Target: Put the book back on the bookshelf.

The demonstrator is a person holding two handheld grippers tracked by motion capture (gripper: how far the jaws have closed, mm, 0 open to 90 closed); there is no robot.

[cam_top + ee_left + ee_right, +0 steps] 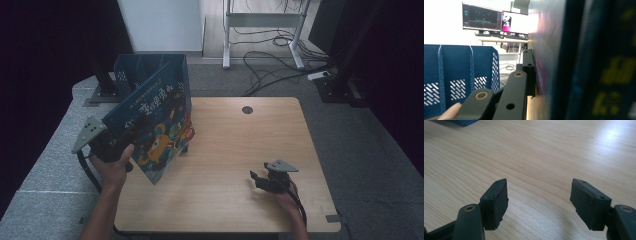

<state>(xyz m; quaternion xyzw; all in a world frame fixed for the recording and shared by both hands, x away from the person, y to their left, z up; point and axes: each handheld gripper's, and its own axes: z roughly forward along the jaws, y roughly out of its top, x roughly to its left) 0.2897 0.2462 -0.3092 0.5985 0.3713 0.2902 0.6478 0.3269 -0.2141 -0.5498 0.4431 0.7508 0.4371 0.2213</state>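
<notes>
High view: one book [157, 127], large and thin, with a dark blue cover bearing bright cartoon figures in orange, green and yellow and pale lettering near the top. It stands tilted on its lower corner, lifted off the surface [235, 150], and leans against the one blue rack [145, 67] behind it. The left hand-held gripper [116, 145] clamps the book's lower left edge; its grey plate sticks out to the left. The left hand [116, 167] wraps the handle from below, forearm coming straight up from the bottom edge. The right hand-held gripper [259, 179] sits low over the surface, well apart from the book, its jaws pointing left toward the left one; the right hand [286, 200] grips it from behind, cable trailing down the wrist.

Left gripper view: the book [584, 60] is right against the jaw, edge-on and blurred (a dark blue slab with yellow marks). The near jaw presses flat on its cover, so this hand-held gripper is closed on the book. To the left of the jaw stands the rack [459, 77], with three dividers visible and slotted walls. Two monitors [495, 20] glow far behind.

Right gripper view: the right hand-held gripper [537, 195] stands wide, holding nothing, bare wood between its two pads.
</notes>
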